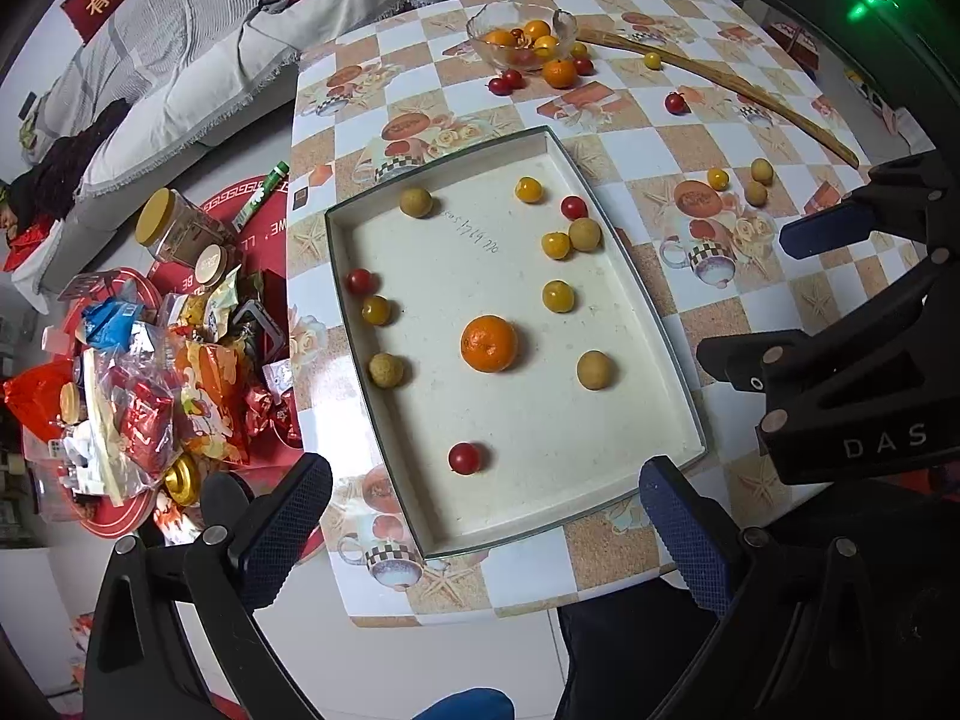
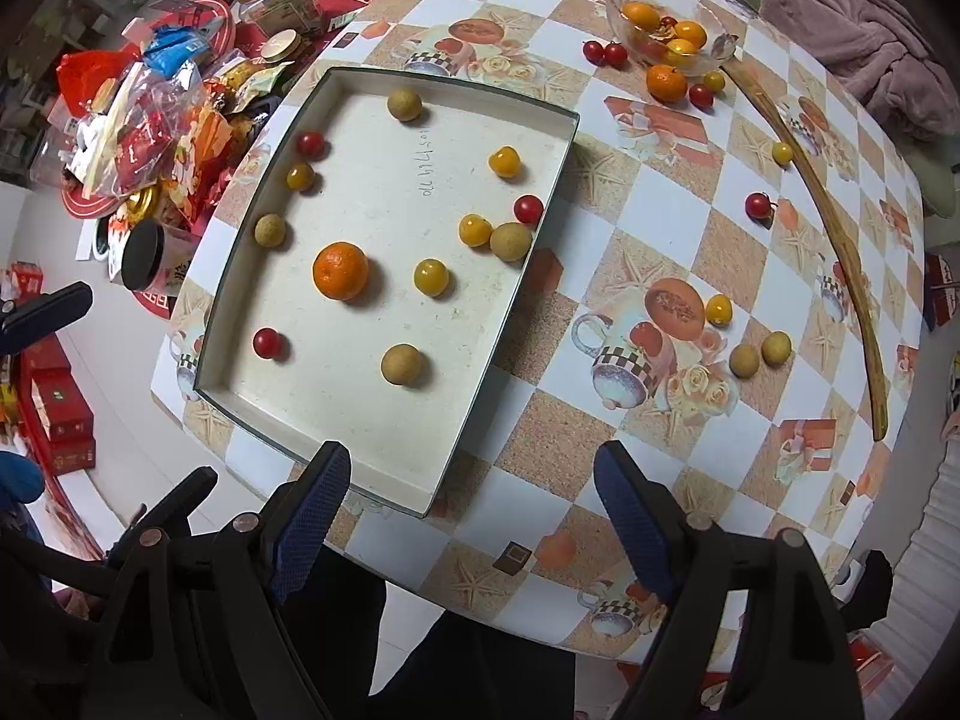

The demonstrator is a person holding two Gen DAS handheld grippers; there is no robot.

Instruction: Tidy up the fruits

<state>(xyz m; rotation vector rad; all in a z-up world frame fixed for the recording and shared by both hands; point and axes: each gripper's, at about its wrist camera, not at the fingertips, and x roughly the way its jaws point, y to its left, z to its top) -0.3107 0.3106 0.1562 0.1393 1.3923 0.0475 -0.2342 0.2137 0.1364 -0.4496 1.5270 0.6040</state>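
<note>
A white tray (image 1: 540, 450) (image 2: 360, 420) lies on the checkered table. It holds a tangerine (image 1: 489, 343) (image 2: 340, 270) and several red tomatoes, yellow tomatoes and tan longans, all spread apart. A glass bowl (image 1: 474, 36) (image 2: 612, 6) at the far side holds more fruit, with a second tangerine (image 1: 559, 73) (image 2: 666, 83) beside it. Two longans (image 1: 757, 192) (image 2: 744, 360) and a yellow tomato (image 1: 717, 178) (image 2: 718, 309) lie loose to the right of the tray. My left gripper (image 1: 486, 516) hangs open above the tray's near end, empty. My right gripper (image 2: 474, 504) is open above the tray's near right corner, also empty.
A long curved wooden stick (image 1: 750, 90) (image 2: 852, 276) lies along the table's far right. A lone red tomato (image 1: 676, 102) (image 2: 758, 205) sits near it. Left of the table, a low red stand carries a snack pile (image 1: 150, 372) and a yellow-lidded jar (image 1: 162, 228). A person's dark trousers show below the table's near edge.
</note>
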